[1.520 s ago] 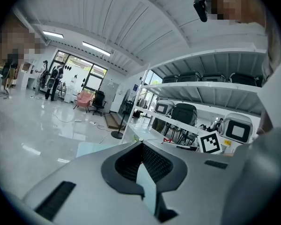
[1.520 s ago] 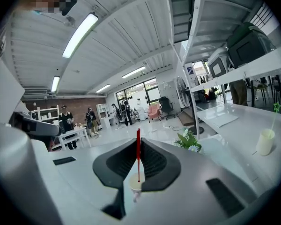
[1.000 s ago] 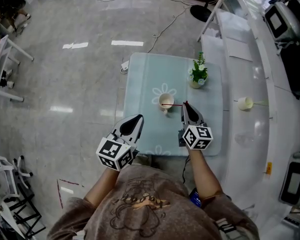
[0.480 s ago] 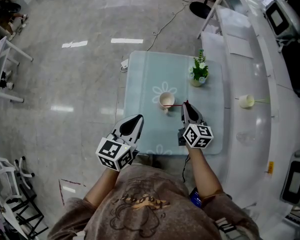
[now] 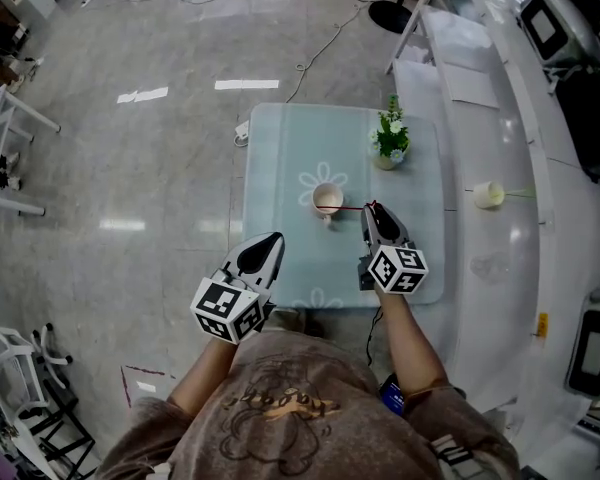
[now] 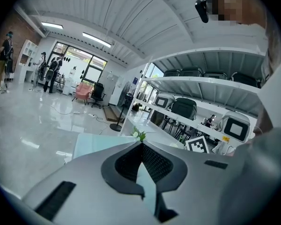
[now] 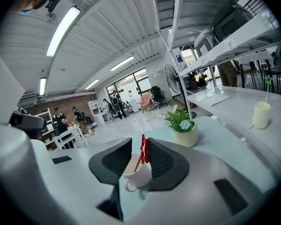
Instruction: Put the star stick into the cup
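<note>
Right gripper (image 5: 371,211) wider — star stick (image 7: 144,150) between

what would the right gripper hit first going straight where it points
The right gripper, whose jaws have just been opening, would likely meet the red star stick between them, leaning from the white cup; depth unclear.

Head view looks steeply down; right gripper view, level, shares the cup (image 5: 327,199).
</note>
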A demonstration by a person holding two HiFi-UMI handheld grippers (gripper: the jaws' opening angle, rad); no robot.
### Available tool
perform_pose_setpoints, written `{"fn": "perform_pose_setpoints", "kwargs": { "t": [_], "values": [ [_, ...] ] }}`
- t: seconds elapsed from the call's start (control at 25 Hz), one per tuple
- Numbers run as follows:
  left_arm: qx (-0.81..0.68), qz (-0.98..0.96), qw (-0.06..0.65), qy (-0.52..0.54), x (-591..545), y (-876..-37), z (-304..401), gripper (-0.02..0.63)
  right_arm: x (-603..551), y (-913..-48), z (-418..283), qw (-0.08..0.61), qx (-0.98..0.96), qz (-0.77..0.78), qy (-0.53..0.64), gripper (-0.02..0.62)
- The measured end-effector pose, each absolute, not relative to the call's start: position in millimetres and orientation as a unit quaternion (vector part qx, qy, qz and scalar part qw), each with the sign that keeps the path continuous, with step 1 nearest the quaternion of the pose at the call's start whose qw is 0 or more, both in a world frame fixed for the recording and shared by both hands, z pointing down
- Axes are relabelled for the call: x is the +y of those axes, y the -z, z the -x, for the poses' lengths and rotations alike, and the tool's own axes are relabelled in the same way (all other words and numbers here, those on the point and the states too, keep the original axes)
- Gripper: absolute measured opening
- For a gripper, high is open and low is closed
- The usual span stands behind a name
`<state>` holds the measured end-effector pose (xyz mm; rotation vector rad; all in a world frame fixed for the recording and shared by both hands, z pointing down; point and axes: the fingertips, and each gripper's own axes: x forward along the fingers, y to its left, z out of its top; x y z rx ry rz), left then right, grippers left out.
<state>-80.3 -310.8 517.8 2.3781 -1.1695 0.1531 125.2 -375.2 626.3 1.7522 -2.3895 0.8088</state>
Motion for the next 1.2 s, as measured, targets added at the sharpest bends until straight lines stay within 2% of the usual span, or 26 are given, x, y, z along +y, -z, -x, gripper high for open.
{"fn": "perform_pose_setpoints", "kwargs": {
  "t": [0.44, 1.2],
  "values": [
    [-0.4, -0.882, 0.243, -0.057, -304.7, -514.5, 56.2, 0.021, -359.4, -611.5, -157.1, 0.033, -0.766, -0.592, -0.249, 0.11],
    [-0.369, -0.903, 0.217, -0.037, -263.2, -482.1, 5.5, 0.021, -270.4, -519.7, -186.8, 0.018, -0.783, -0.593, -0.184, 0.104]
  ]
}}
